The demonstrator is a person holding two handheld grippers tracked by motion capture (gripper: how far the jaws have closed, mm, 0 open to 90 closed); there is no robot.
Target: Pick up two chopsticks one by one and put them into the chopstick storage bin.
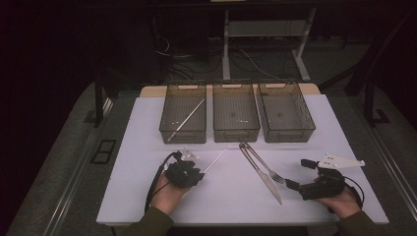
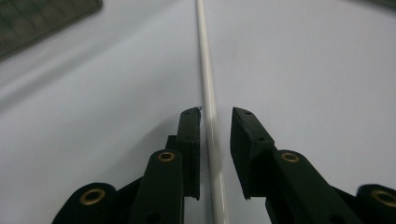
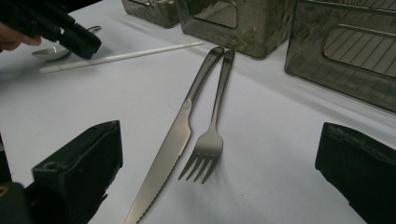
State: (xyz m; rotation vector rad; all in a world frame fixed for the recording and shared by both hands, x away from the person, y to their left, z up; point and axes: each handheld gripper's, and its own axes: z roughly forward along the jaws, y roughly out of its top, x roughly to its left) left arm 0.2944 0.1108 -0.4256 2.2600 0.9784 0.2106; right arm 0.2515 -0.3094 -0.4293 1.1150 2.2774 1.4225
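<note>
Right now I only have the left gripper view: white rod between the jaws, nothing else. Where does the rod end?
Observer: The white rod lies flat on the table; its far end stops just short of the middle bin.
Operator: Any other rod around?
Observer: One more, the second rod, lying slanted inside the left bin.
Operator: What's the right gripper doing?
Observer: The right gripper is open and holds nothing; a knife and a fork lie on the table in front of it, handle ends side by side.
</note>
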